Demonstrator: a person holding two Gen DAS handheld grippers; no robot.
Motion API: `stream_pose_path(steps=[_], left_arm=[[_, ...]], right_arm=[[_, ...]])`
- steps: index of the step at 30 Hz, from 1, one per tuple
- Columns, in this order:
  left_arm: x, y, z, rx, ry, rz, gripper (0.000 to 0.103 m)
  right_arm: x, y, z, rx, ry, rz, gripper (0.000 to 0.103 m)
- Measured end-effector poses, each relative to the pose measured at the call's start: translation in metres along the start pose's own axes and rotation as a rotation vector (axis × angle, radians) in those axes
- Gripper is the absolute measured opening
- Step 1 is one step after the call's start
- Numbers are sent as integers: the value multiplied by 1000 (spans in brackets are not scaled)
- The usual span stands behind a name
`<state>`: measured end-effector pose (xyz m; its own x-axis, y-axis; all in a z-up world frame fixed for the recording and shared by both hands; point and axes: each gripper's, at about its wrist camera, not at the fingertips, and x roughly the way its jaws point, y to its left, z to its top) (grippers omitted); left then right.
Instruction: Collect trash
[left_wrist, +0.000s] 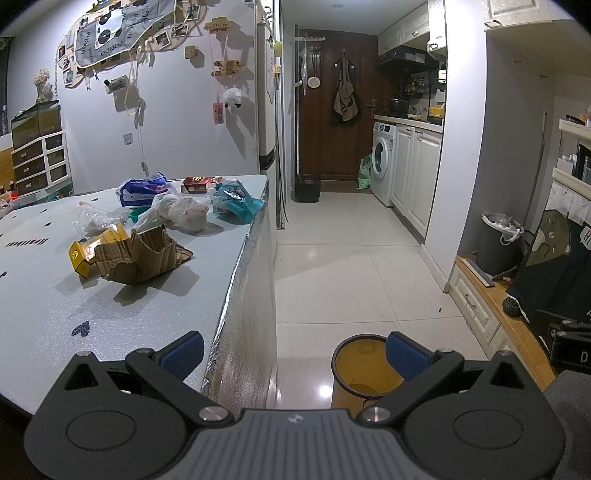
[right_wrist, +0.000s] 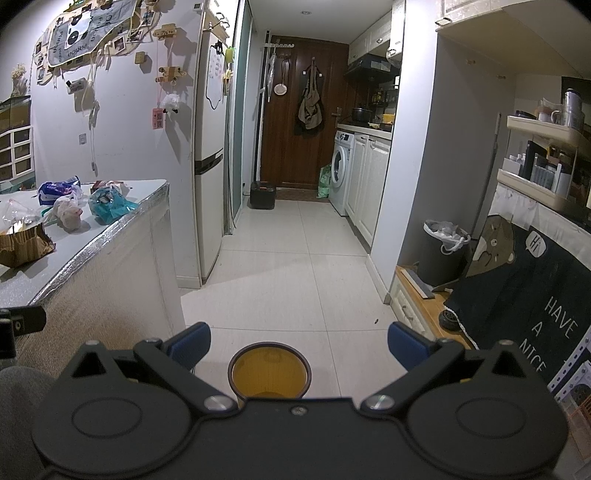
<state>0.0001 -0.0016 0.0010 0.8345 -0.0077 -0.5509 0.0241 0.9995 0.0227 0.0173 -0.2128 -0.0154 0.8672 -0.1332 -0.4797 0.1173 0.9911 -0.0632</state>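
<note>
Trash lies on the grey table (left_wrist: 55, 317): a torn cardboard piece (left_wrist: 142, 254), a yellow box (left_wrist: 86, 251), a white plastic bag (left_wrist: 181, 212), a teal wrapper (left_wrist: 236, 201), a blue-and-white packet (left_wrist: 142, 190) and a red box (left_wrist: 195, 184). A yellow bin (left_wrist: 364, 373) stands on the floor beside the table. My left gripper (left_wrist: 293, 352) is open and holds nothing, hovering at the table's corner. My right gripper (right_wrist: 297, 345) is open too, above the yellow bin (right_wrist: 269, 373). The same trash pile (right_wrist: 70, 208) shows at the left in the right wrist view.
A tiled corridor (left_wrist: 351, 251) leads to a brown door (left_wrist: 332, 110). A grey lined bin (right_wrist: 445, 247) stands by the right wall. A washing machine (left_wrist: 382, 162), white cabinets, a fridge (right_wrist: 210, 147) and a dark printed cloth (right_wrist: 524, 295) border the floor.
</note>
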Motion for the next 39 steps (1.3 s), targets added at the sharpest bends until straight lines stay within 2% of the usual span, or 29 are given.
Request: stream_pose_path(steps=[21,29,39], left_arm=[[0,0,0,-1,-1,-1,103],[-2,-12,9,-10,-8,13,103],[16,-4,31,-37,-2,66,103]], right_arm=[[1,1,-1,0,1,0,103],[7,-2,-2,2,2,12,103],[29,2,26,-13,-5,55,103]])
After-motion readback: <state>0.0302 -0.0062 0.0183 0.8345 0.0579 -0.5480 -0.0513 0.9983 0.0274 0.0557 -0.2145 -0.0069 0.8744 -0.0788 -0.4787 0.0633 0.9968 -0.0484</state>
